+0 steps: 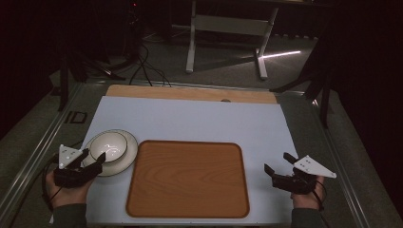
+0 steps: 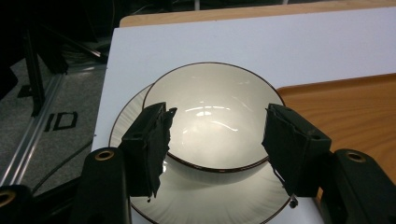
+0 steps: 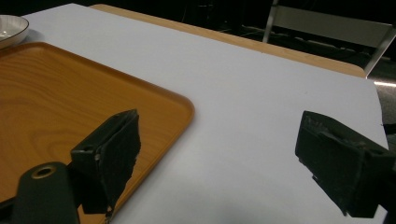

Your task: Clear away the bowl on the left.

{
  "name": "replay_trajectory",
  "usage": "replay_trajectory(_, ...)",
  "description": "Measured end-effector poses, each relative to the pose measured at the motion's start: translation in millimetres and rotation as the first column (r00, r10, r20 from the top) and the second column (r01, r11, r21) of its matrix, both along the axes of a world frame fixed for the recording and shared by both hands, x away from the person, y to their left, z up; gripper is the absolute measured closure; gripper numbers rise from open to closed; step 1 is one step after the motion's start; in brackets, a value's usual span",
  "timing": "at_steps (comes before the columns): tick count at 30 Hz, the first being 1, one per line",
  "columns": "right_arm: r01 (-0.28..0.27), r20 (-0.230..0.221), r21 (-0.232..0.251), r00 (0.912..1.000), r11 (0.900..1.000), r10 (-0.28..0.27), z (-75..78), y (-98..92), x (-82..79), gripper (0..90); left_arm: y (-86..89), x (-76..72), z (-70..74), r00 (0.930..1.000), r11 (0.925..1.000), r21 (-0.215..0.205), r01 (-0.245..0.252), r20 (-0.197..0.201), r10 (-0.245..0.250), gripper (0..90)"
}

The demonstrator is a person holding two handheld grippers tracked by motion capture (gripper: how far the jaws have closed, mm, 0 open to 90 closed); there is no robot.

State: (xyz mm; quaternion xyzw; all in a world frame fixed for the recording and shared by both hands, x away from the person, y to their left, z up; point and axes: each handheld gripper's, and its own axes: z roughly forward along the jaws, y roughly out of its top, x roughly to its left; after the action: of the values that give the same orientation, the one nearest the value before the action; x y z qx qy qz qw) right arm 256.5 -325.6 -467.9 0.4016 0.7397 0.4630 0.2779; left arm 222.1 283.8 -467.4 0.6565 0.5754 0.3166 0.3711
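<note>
A white bowl (image 1: 109, 145) with a dark rim sits on a white plate (image 1: 124, 162) at the left of the white mat. My left gripper (image 1: 94, 160) hovers open at the plate's near-left edge. In the left gripper view the bowl (image 2: 212, 112) lies between and beyond the spread jaws of that gripper (image 2: 217, 135), above the plate (image 2: 201, 203). A wooden tray (image 1: 187, 178) lies bare in the middle. My right gripper (image 1: 278, 164) stands open over the mat, right of the tray, holding nothing. Its own view shows the gripper (image 3: 219, 144) and the tray's corner (image 3: 70, 88).
The white mat (image 1: 199, 118) covers a wooden tabletop (image 1: 190, 92). Metal rails run along both table sides. Beyond the far edge stand a white table frame (image 1: 228, 33) and floor cables (image 1: 147, 66). The bowl's rim (image 3: 9, 25) peeks in at the right gripper view's upper left.
</note>
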Motion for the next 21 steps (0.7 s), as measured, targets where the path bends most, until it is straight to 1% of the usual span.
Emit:
replay_trajectory(2,-0.003,0.003,-0.007,1.0000,1.000,0.003,-0.3,0.8,-0.5,13.6,-0.3,0.2,-0.4,1.0000,0.9999,-0.013,0.001,-0.007,-0.001,41.3)
replay_trajectory(8,0.006,0.015,-0.014,0.9999,1.000,-0.006,0.6,1.3,-1.4,13.6,1.1,2.3,-0.9,0.9999,0.9998,-0.019,-0.006,-0.011,0.005,41.3)
replay_trajectory(11,0.007,0.021,-0.016,0.9998,1.000,-0.007,0.6,1.6,-1.7,13.6,4.3,7.1,-2.5,0.9994,0.9988,-0.042,-0.027,-0.025,0.025,40.1)
replay_trajectory(12,0.010,0.019,-0.018,0.9998,1.000,-0.010,0.2,1.8,-1.5,13.6,2.7,7.8,-1.6,0.9988,0.9982,-0.044,-0.041,-0.028,0.040,39.9)
replay_trajectory(13,0.014,0.018,-0.018,0.9997,1.000,-0.014,-0.2,1.9,-1.2,13.6,2.7,7.8,-1.6,0.9988,0.9982,-0.044,-0.041,-0.028,0.040,39.7)
replay_trajectory(14,0.018,0.019,-0.020,0.9997,1.000,-0.018,-0.5,1.8,-0.9,13.6,-1.3,7.6,0.7,0.9993,0.9992,-0.022,-0.034,-0.018,0.033,39.3)
replay_trajectory(15,0.018,0.019,-0.020,0.9997,1.000,-0.018,-0.5,1.8,-0.9,13.6,-1.3,7.6,0.7,0.9993,0.9992,-0.022,-0.034,-0.018,0.033,38.9)
replay_trajectory(16,0.020,0.020,-0.017,0.9996,1.000,-0.020,-0.5,1.6,-1.3,13.6,-3.5,9.4,1.8,0.9993,0.9994,-0.001,-0.034,-0.014,0.034,38.7)
replay_trajectory(17,0.022,0.023,-0.018,0.9995,1.000,-0.022,-0.3,1.5,-1.7,13.6,-3.1,10.9,1.9,0.9993,0.9994,0.005,-0.033,-0.016,0.033,38.1)
replay_trajectory(20,0.033,0.033,-0.018,0.9990,0.999,-0.032,0.4,1.0,-2.5,13.6,-2.0,13.0,1.8,0.9990,0.9990,0.004,-0.044,-0.010,0.044,36.9)
replay_trajectory(21,0.036,0.036,-0.017,0.9987,0.999,-0.035,0.6,0.9,-2.8,13.5,-0.6,14.0,1.3,0.9988,0.9988,0.002,-0.050,-0.001,0.050,36.6)
